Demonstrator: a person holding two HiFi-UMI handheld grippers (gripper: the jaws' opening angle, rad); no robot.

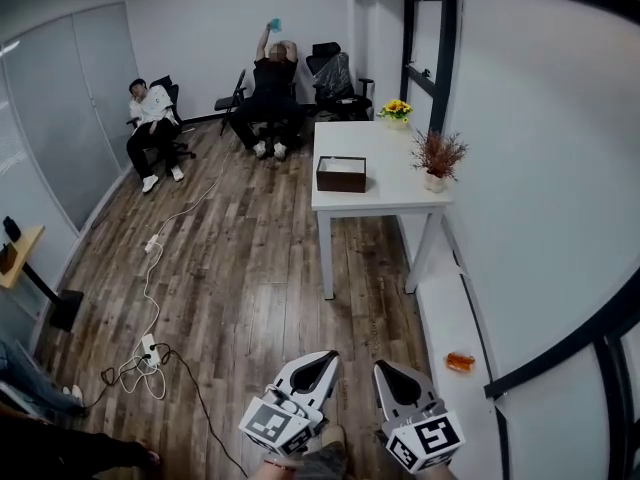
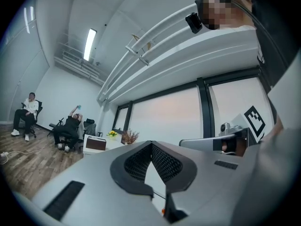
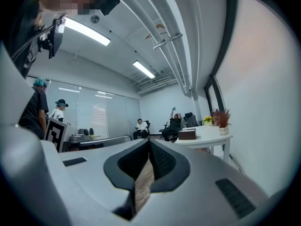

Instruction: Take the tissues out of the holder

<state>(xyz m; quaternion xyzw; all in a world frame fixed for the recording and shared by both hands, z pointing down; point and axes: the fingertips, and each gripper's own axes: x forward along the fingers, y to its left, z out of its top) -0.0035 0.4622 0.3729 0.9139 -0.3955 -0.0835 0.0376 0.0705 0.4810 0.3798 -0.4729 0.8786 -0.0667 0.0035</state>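
Observation:
The tissue holder [image 1: 341, 174], a dark brown box with an open top, stands on the white table [image 1: 390, 196] across the room; whether tissues are inside is too small to tell. It also shows far off as the holder [image 2: 95, 144] in the left gripper view and the holder [image 3: 187, 134] in the right gripper view. My left gripper [image 1: 323, 356] and right gripper [image 1: 386, 367] are side by side at the bottom of the head view, well short of the table, pointing toward it. Both are shut with nothing between the jaws: left gripper [image 2: 151, 144], right gripper [image 3: 149, 141].
A potted reddish plant [image 1: 437, 158] and yellow flowers [image 1: 396, 111] share the table. A white ledge [image 1: 455, 328] along the right wall carries a small orange object [image 1: 460, 361]. Cables with a power strip [image 1: 150, 348] lie on the wood floor at left. Two people sit on chairs [image 1: 272, 80] at the back.

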